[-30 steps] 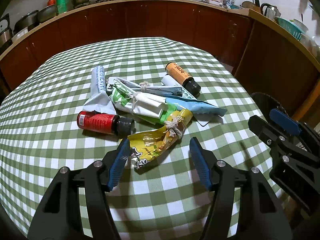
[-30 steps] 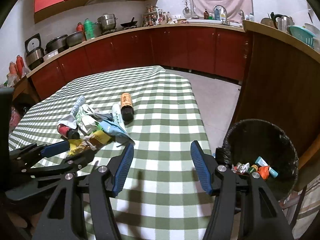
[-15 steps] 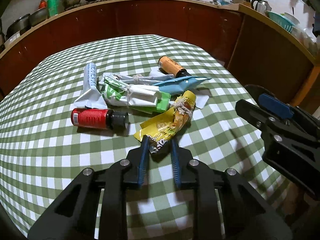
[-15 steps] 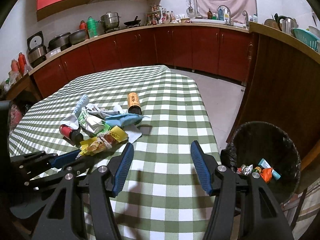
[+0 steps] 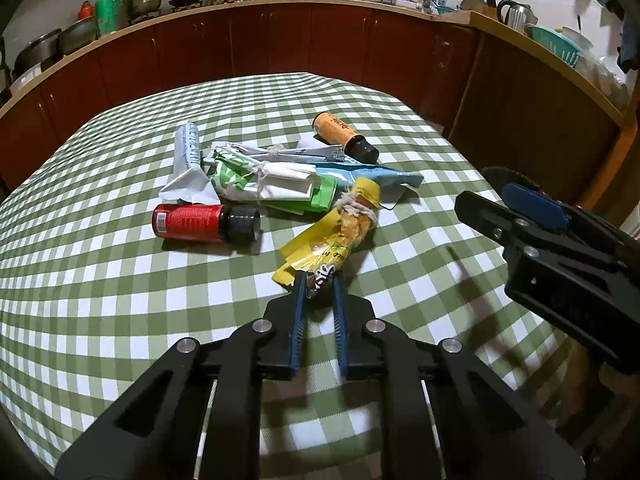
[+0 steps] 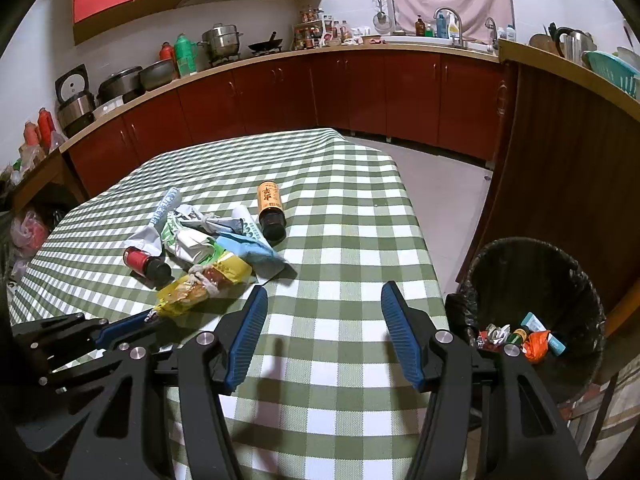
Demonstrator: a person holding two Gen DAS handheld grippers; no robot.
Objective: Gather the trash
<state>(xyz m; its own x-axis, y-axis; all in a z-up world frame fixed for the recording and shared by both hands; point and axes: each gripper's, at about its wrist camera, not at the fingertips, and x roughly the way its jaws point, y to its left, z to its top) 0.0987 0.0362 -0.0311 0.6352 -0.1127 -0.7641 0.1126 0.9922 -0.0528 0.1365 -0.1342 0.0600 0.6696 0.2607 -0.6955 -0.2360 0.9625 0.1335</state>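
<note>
A green-and-white checked tablecloth (image 5: 120,288) covers the table. On it lie a yellow wrapper (image 5: 340,236), a red bottle (image 5: 192,222) with a black cap, an orange bottle (image 5: 340,130), also black-capped, a blue packet (image 5: 372,176) and a green-and-white wrapper (image 5: 272,186). The bin (image 6: 532,280) is black.

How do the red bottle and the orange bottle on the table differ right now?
The red bottle lies nearest the left gripper's side of the pile, its black cap pointing at the yellow wrapper; the orange bottle lies on the far side, angled, cap toward the blue packet. The red one looks stubbier with a wider cap; the orange one looks slimmer with a narrower neck. Both lie on their sides, capped, on the checked tablecloth, ungripped.
</note>
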